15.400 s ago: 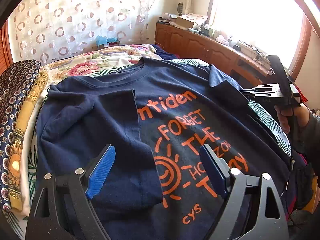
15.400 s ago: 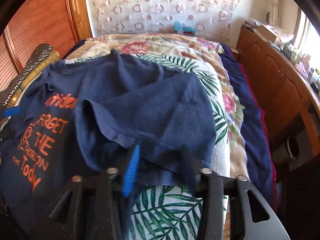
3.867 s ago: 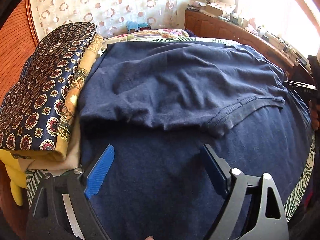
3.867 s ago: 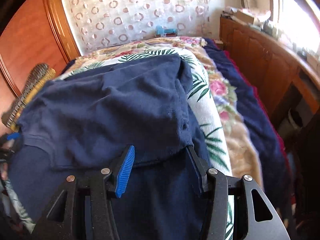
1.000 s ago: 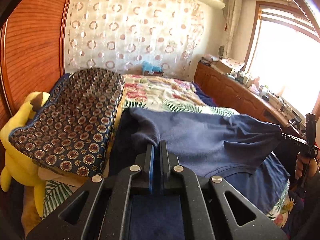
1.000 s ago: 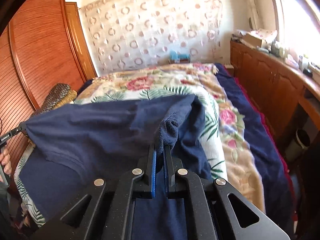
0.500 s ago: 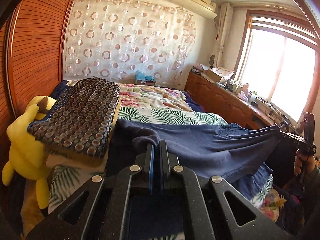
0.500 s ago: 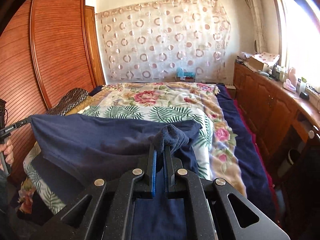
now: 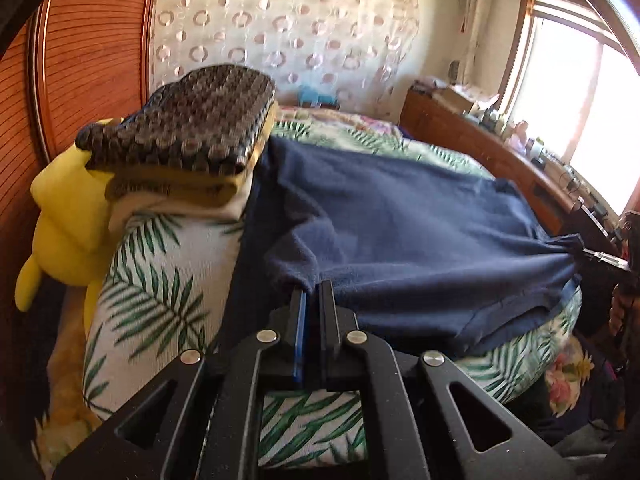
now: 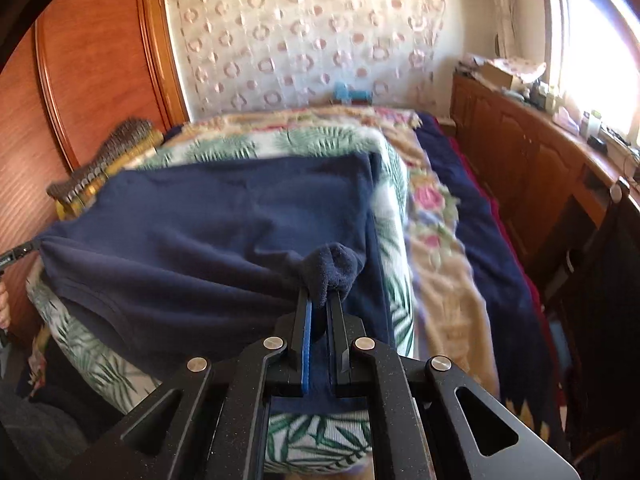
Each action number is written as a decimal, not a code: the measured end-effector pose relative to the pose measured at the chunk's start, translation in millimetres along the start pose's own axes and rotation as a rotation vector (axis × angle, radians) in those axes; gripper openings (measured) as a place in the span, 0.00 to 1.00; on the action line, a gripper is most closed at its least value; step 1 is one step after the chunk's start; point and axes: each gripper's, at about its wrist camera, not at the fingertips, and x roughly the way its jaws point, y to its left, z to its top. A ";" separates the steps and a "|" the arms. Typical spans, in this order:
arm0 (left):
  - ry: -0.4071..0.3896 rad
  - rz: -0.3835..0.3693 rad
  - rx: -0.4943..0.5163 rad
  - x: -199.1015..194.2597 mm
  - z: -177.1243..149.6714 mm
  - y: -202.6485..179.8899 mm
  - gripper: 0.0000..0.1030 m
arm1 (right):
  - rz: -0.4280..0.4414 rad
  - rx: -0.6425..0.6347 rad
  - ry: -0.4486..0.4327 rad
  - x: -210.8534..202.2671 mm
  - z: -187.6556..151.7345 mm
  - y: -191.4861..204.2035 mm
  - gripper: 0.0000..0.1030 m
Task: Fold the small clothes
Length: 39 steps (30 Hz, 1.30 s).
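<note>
A navy T-shirt [image 9: 400,224] lies folded over on the palm-leaf cushion [image 9: 168,280], plain side up, its print hidden. My left gripper [image 9: 314,292] is shut on the shirt's near left corner, fabric bunched between its pads. In the right wrist view my right gripper [image 10: 322,300] is shut on the near right corner of the T-shirt [image 10: 224,232], with a wad of cloth bulging above the fingertips. The shirt's near edge stretches taut between the two grippers. The right gripper [image 9: 588,250] shows at the far right of the left wrist view.
A stack of folded patterned cloths [image 9: 188,136] lies left of the shirt, beside a yellow plush toy [image 9: 64,224]. Floral bedding [image 10: 436,240] and a dark blue blanket [image 10: 492,256] lie to the right. A wooden cabinet [image 10: 532,156] with clutter runs under the window.
Both grippers have come down and forward with the shirt's edge held between them. The raised fold has dropped, and the shirt now lies flatter on the cushion.
</note>
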 end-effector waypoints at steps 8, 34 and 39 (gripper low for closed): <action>0.037 0.047 0.030 4.1 -13.0 -6.9 0.08 | -0.032 -0.013 -0.004 -12.0 15.9 13.7 0.05; 0.011 0.105 -0.022 7.6 -8.2 15.9 0.80 | 0.075 -0.134 -0.031 20.1 12.9 82.4 0.44; 0.025 0.106 -0.022 15.2 -10.2 16.2 0.80 | 0.113 -0.146 0.028 54.2 8.1 96.1 0.44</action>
